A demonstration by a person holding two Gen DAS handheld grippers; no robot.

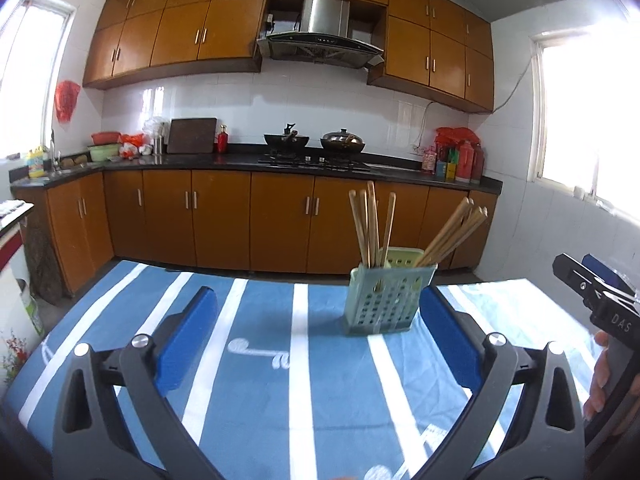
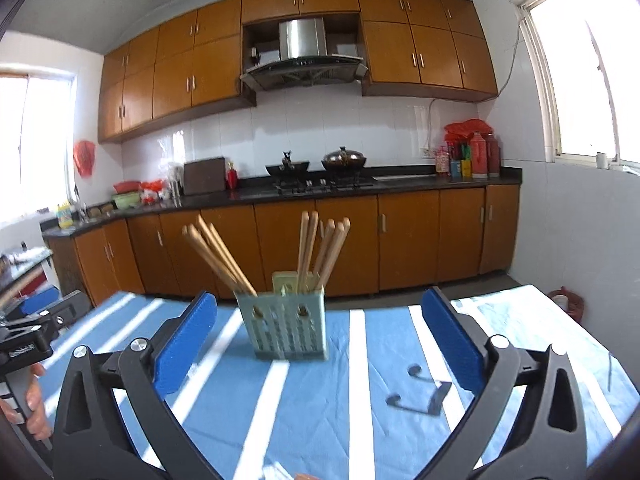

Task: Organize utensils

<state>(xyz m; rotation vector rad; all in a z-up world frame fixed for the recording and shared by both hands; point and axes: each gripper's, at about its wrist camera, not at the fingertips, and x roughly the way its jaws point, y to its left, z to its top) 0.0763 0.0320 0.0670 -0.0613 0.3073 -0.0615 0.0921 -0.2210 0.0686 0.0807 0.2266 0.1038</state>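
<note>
Two claws: both were in view above the desk, each spread wide with nothing between its blue pads.
Left claw (image 1: 316, 328): its jaws stood far apart over the striped cloth (image 1: 260, 400); the right pad sat just beside the holder's lower right corner in the left wrist view, though I could not tell whether it touched.
Right claw (image 2: 320, 332): its jaws were equally far apart and gripped nothing; the holder stood beyond the gap, nearer the left pad.
Holder (image 1: 386, 300): a pale green perforated utensil caddy stood upright on the desk, toward its far edge.
Chopsticks (image 1: 372, 228): wooden sticks stood in the holder in two bunches, one nearly upright, the other leaning outward toward the holder's side.
Dark clip (image 2: 420, 396): a small black bent metal piece lay on the cloth near the right claw's right pad, well apart from the holder.
Desk (image 1: 120, 320): it was covered with a blue cloth with white stripes.
Hands: a few fingers (image 1: 598, 376) showed on the right tool's handle at the edge of the left wrist view.
Background: a kitchen counter with two woks (image 1: 286, 140) on the hob lay beyond the desk.
</note>
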